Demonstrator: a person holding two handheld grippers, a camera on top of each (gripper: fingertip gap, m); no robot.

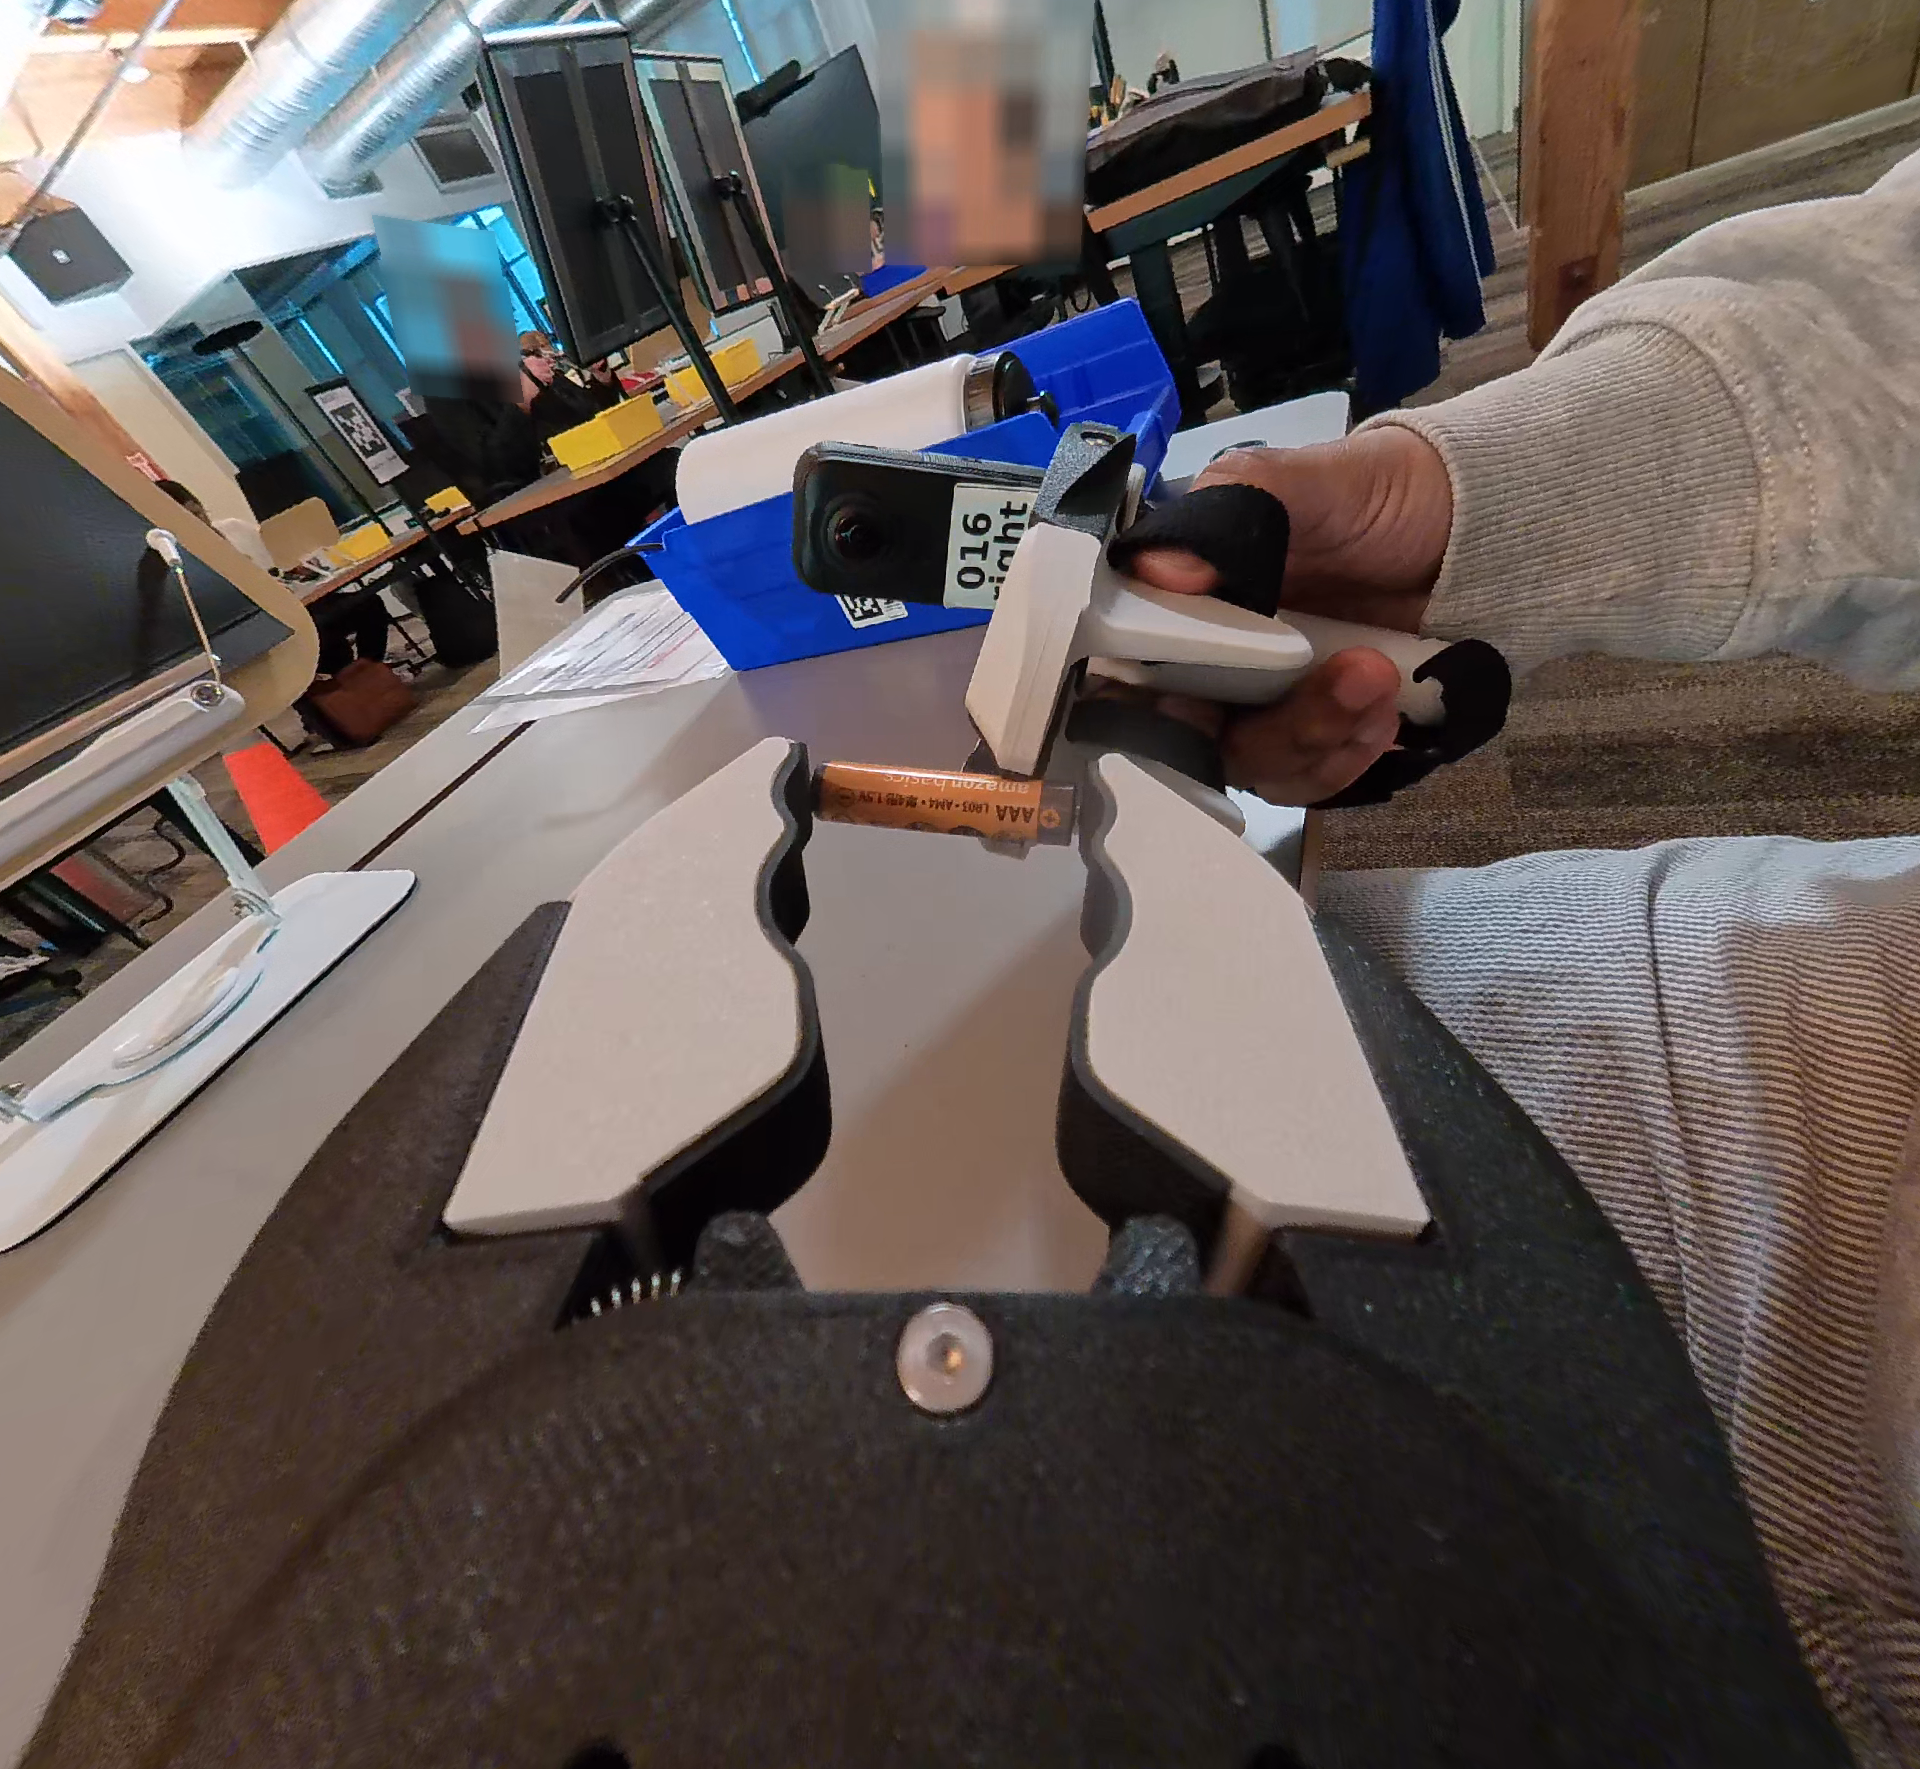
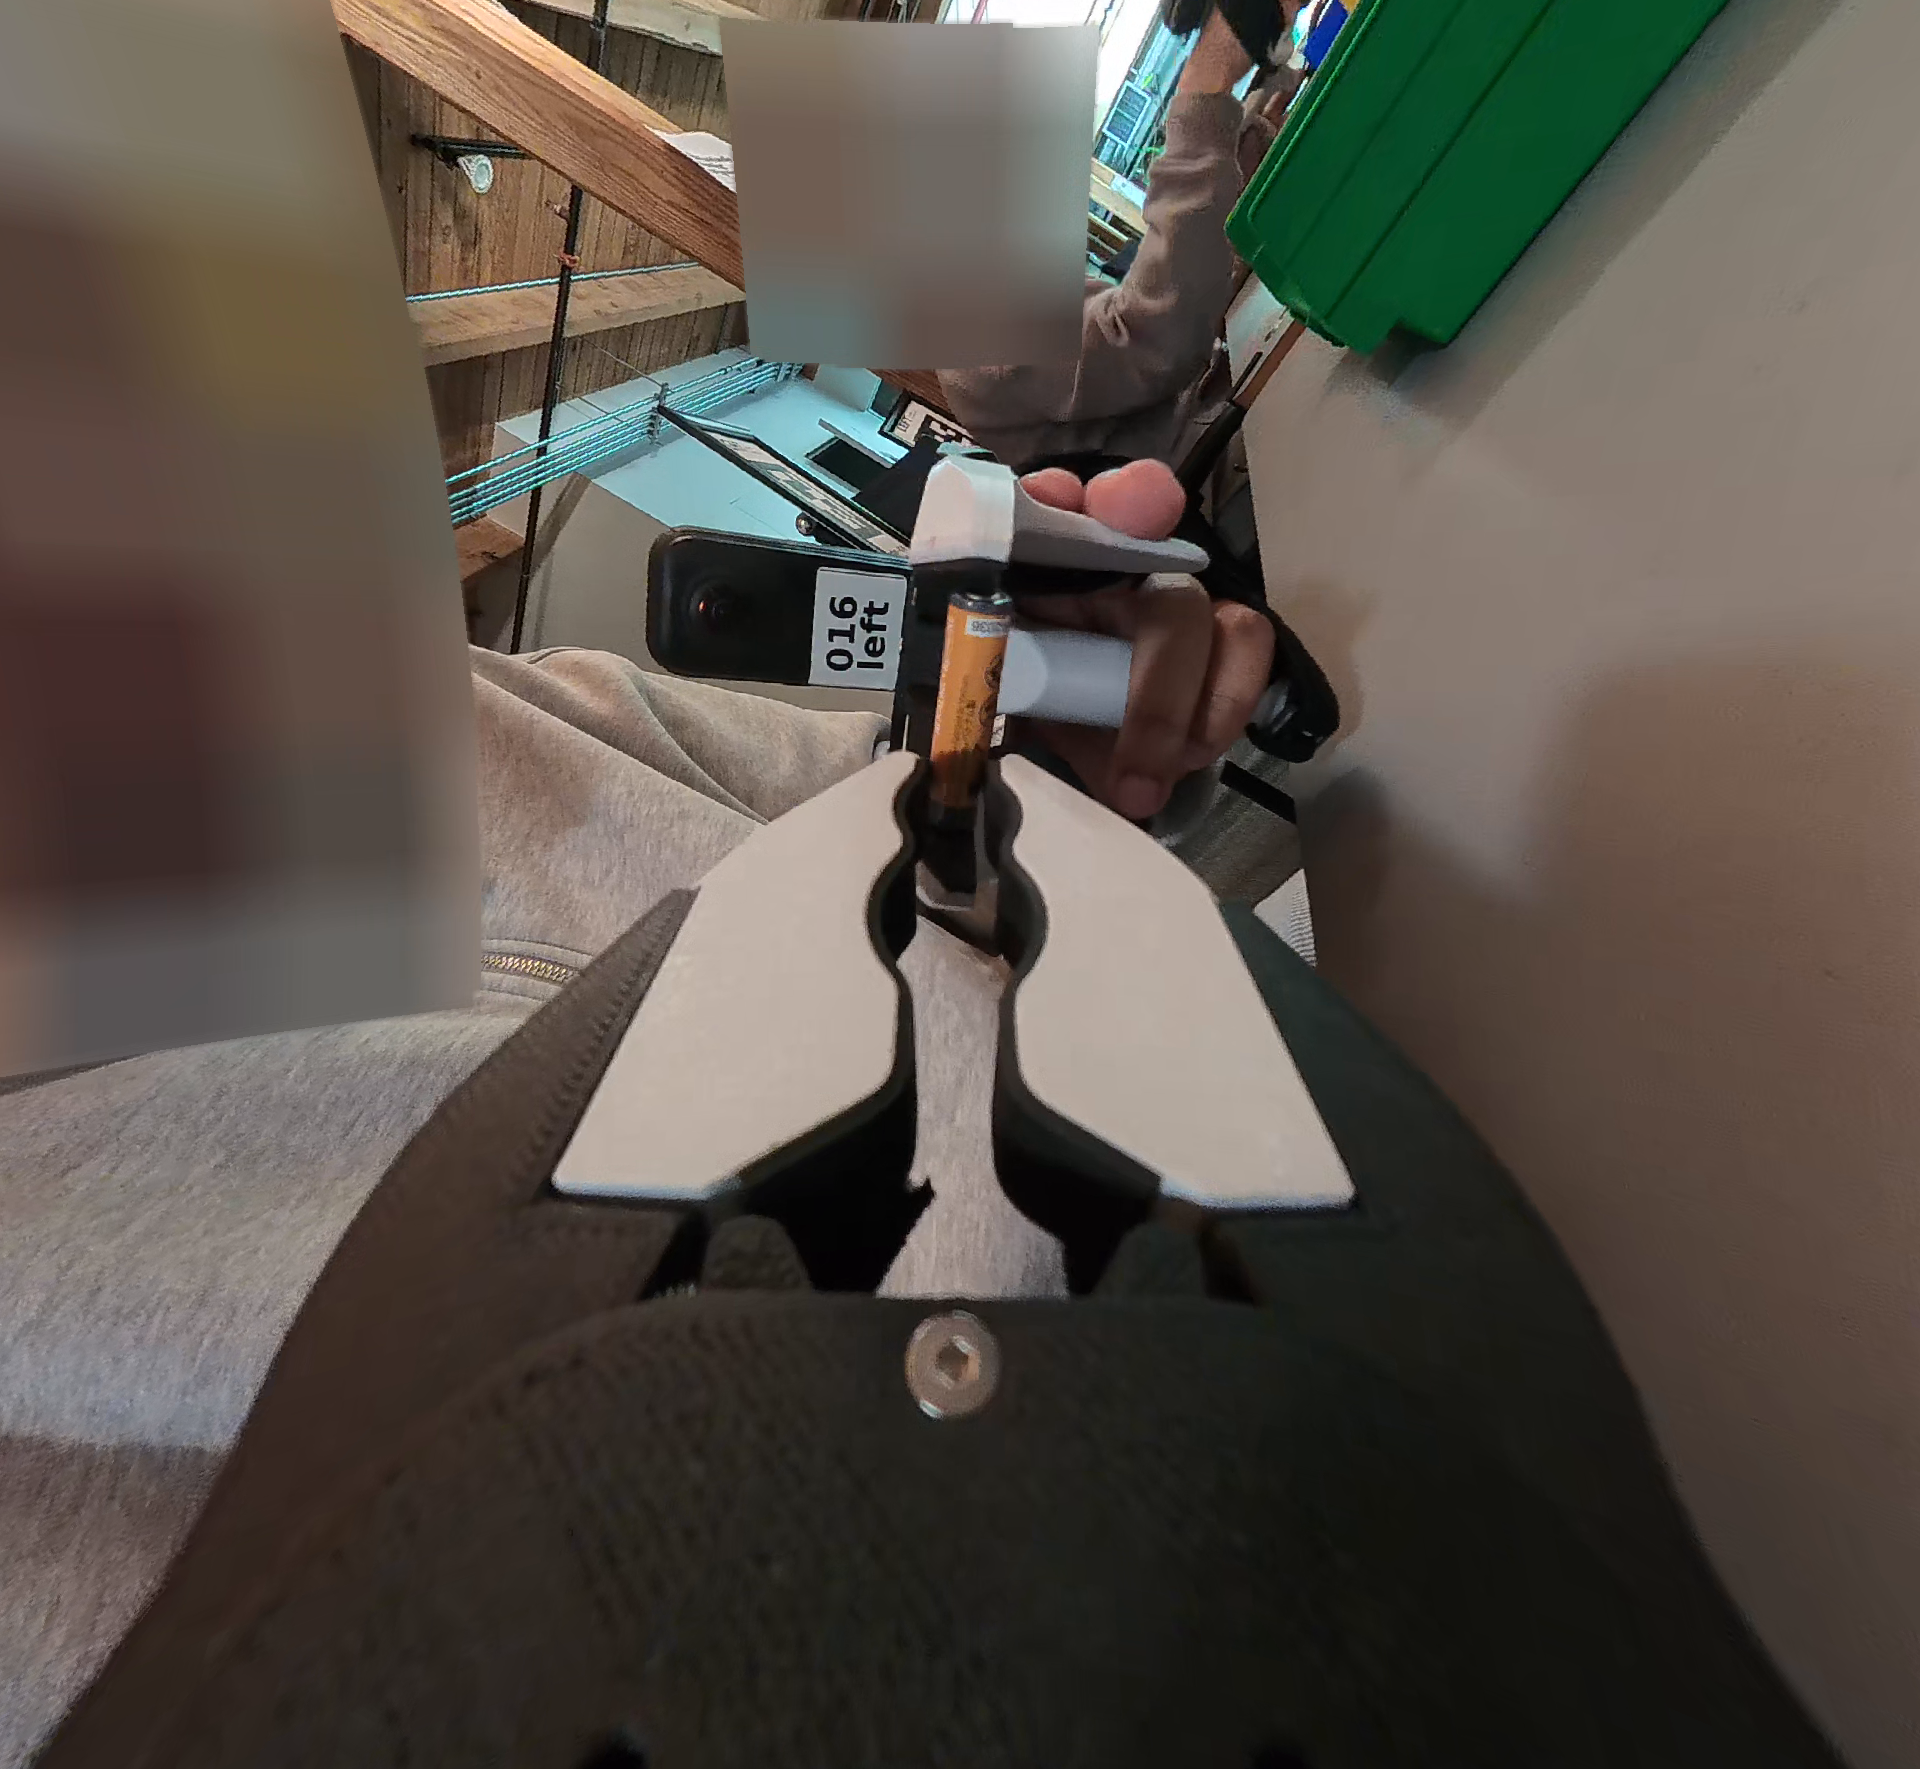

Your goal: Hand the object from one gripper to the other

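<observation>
An orange-and-black AAA battery [image 1: 914,797] hangs in the air between both grippers. My left gripper [image 1: 943,800] brackets it end to end, one fingertip at each end, and appears to touch both ends. My right gripper [image 1: 1008,805] comes in from the upper right, held by a hand [image 1: 1340,556], and pinches the battery across its body near the plus end. In the right wrist view my right gripper [image 2: 961,779] is nearly shut on the battery's [image 2: 966,680] dark lower part. The left gripper's fingers [image 2: 961,519] show above and below the battery.
A grey table [image 1: 499,836] lies below the grippers. On it are a blue bin [image 1: 935,607] holding a white cylinder [image 1: 831,441], a paper sheet [image 1: 613,649] and a monitor stand [image 1: 208,971] at left. A green bin [image 2: 1507,109] shows in the right wrist view. The person's lap [image 1: 1610,1096] is at right. Both grippers' tips are close together, under 4 cm apart.
</observation>
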